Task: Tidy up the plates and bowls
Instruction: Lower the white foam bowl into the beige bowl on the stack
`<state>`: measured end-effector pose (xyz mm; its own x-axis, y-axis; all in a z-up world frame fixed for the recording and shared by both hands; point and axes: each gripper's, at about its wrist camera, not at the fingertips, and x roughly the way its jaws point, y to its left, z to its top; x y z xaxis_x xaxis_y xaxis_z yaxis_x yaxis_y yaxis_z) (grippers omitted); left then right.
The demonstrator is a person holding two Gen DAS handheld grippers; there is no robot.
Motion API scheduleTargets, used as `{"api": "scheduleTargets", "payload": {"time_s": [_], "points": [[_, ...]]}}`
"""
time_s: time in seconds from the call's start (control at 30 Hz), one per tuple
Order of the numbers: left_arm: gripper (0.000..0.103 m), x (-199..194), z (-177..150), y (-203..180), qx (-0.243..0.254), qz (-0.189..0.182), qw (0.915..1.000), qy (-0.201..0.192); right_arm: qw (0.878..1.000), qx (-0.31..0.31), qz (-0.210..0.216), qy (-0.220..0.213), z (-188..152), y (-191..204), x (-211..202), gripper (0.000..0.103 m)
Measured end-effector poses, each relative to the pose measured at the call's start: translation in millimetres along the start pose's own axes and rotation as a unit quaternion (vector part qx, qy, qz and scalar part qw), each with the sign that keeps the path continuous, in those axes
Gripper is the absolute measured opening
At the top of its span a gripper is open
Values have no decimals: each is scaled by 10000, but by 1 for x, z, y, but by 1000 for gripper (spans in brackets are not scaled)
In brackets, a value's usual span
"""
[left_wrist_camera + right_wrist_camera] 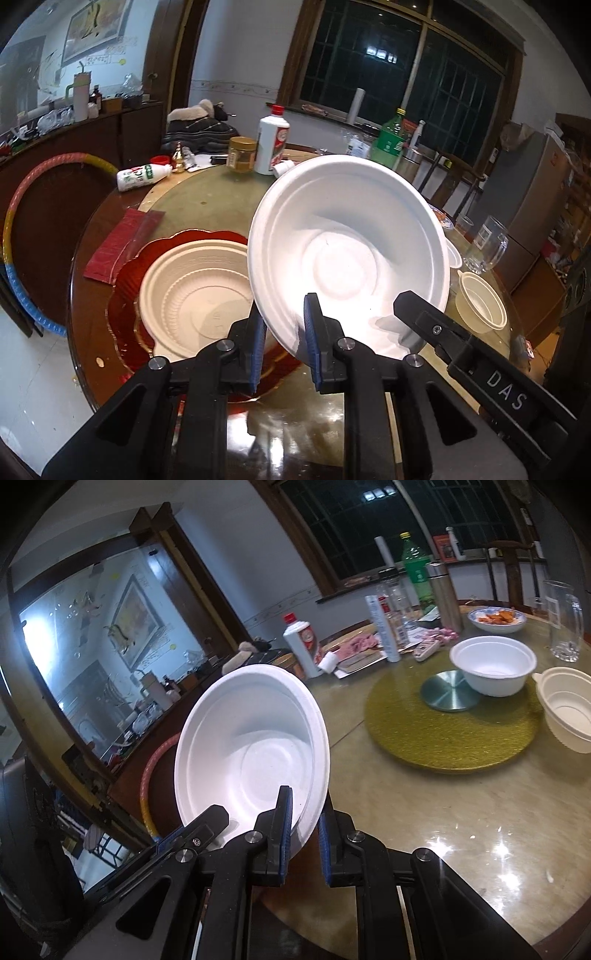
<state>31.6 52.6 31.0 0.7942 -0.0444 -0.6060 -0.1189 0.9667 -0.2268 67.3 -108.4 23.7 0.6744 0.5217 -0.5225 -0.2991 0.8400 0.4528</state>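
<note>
Nearest the lens, the left tool [283,338] has its blue-padded fingers [313,332] clamped on the near rim of a white foam bowl [347,251], one finger inside the bowl and the other outside it. The bowl is lifted clear of the bench [288,424] and tilted so that its hollow faces the camera. The right tool [304,830] is clamped on the same bowl, on the rim just to the right of the left tool's grip; in the left wrist view its black finger [424,321] lies inside the bowl.

Below and to the left of the left tool, a cream ribbed plate [192,284] lies flat on a red scalloped platter [125,291], which rests on the bench. To the right of the tools sits a small cream bowl [480,302], and beyond it stands a clear glass [485,243].

From the right wrist view, ahead and to the right of the right tool, a second white bowl [493,668] stands upright on a gold round mat [443,738], just beside a metal disc [448,690]. A stack of cream bowls [569,712] sits at the mat's right edge. Farther off stand a white bottle with a red cap [301,642], a green bottle [415,565] and a blue-patterned dish of orange food [496,618].
</note>
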Motion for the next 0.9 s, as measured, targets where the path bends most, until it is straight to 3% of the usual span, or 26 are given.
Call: {"api": "scheduleTargets", "payload": {"time_s": [0.43, 0.9], "points": [[19, -1, 12, 39, -232, 219, 9994, 112, 9971, -287, 184, 679, 10, 39, 45, 15], [19, 16, 7, 60, -353, 388, 9976, 456, 9926, -266, 219, 1160, 4, 42, 83, 15]]}}
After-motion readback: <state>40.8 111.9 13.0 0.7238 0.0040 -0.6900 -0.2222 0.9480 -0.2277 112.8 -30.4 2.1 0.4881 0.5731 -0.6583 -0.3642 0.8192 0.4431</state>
